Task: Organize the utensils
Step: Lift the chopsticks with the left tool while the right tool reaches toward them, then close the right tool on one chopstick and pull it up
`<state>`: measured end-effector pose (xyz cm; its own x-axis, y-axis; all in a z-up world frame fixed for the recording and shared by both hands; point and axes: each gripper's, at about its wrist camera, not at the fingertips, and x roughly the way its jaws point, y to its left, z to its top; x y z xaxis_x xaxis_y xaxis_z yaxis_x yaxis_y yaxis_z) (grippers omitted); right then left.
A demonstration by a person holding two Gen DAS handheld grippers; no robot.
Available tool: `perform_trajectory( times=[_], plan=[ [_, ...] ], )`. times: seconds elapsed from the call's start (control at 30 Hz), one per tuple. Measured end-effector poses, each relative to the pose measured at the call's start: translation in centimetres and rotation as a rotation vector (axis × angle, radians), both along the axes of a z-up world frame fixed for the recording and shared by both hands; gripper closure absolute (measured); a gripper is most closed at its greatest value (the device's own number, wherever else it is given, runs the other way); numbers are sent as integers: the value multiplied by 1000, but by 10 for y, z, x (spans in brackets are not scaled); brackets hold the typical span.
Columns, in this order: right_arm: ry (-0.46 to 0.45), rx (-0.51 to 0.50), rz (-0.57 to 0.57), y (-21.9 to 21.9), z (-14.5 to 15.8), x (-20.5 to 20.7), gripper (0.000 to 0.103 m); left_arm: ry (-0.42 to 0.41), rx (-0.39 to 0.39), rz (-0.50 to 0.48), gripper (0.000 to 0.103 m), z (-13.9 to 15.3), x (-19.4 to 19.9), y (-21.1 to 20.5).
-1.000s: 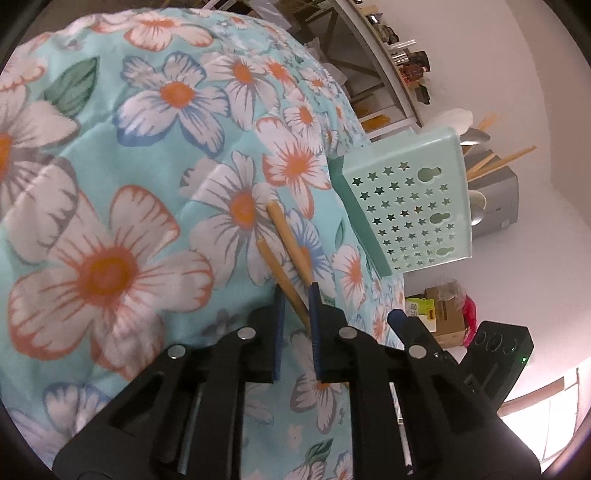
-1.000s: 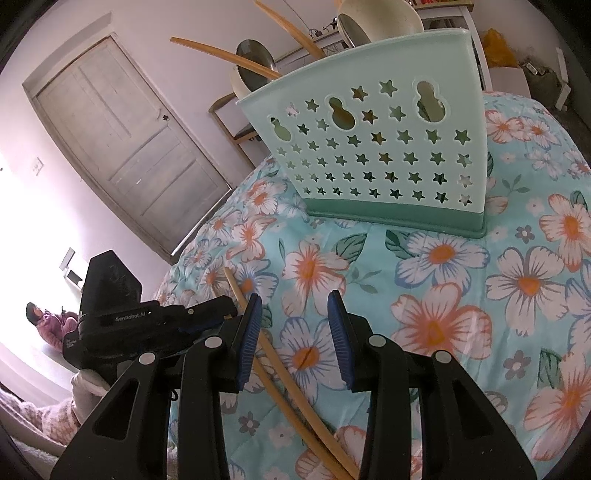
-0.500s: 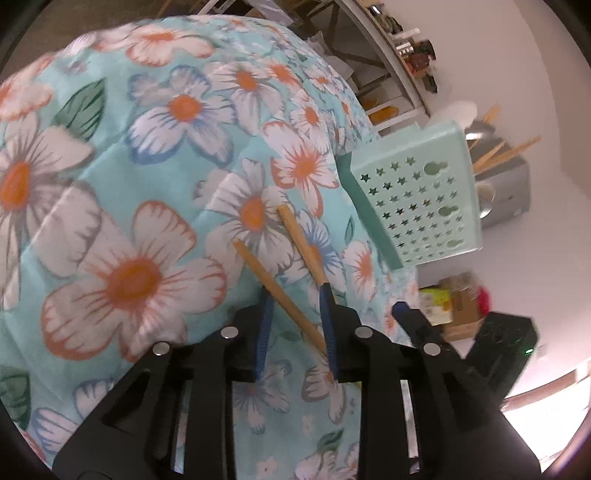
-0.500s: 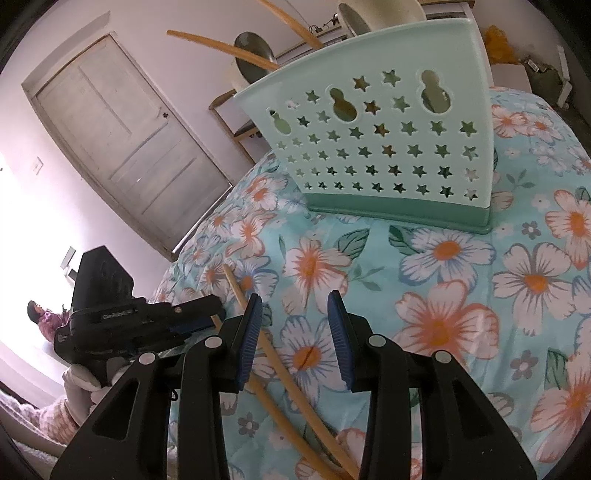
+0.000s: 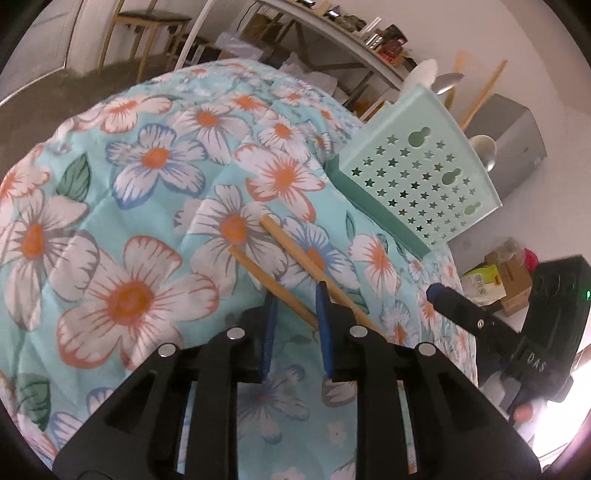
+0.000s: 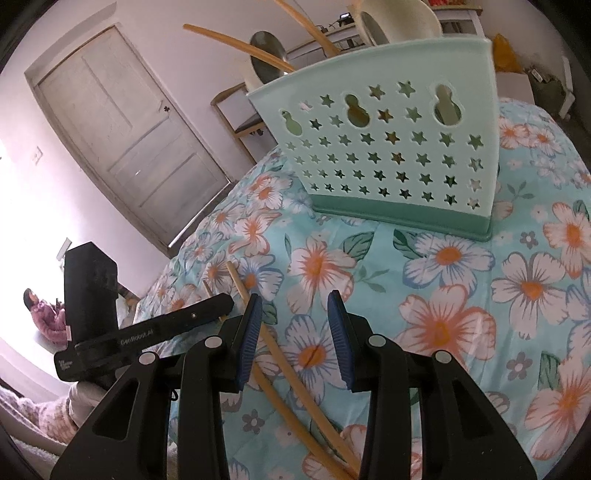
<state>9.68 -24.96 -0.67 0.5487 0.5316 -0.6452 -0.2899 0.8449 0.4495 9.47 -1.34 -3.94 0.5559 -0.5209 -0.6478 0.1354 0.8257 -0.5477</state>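
Two wooden chopsticks (image 5: 291, 254) are lying loose on the floral quilt (image 5: 147, 206), side by side but splayed a bit, thick ends pointing toward the quilt's far edge. The left gripper (image 5: 295, 295) sits right over them: one stick runs into the gap between its blue pads, the other passes just outside the right pad. The jaws are narrow and closing at this moment, but I can't see the pads actually pressing on the stick yet, so I'd call it not gripped.

The right gripper (image 6: 295, 310) hovers over the same quilt with its jaws spread to a middling width and nothing between them, just flowers. In its view the two chopsticks run past its left pad and on under it toward the near edge, and the left gripper's black body pokes in from the left side.

The mint-green utensil holder (image 6: 388, 147), the one with star cut-outs, stands upright toward the far edge of the quilt, well apart from the sticks. It already has stuff in it: wooden sticks (image 6: 236, 40), a metal spoon (image 6: 266, 50) and a pale ladle (image 6: 399, 18) poking out of the top.

Behind it all there's a grey panelled door (image 6: 122, 140), and a cluttered shelf (image 5: 332, 22) in the left view.
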Motion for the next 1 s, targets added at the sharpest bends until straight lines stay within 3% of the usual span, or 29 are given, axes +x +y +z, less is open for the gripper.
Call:
perform_trajectory(
  times=[0.33, 0.73, 1.0],
  plan=[
    [51, 0, 194, 39, -3, 22, 67, -66, -3, 13, 82, -1, -19, 23],
    [71, -200, 346, 92, -15, 48, 67, -71, -26, 16, 81, -5, -24, 31],
    [41, -290, 397, 113, -19, 54, 80, -77, -22, 14, 80, -5, -23, 29]
  ],
)
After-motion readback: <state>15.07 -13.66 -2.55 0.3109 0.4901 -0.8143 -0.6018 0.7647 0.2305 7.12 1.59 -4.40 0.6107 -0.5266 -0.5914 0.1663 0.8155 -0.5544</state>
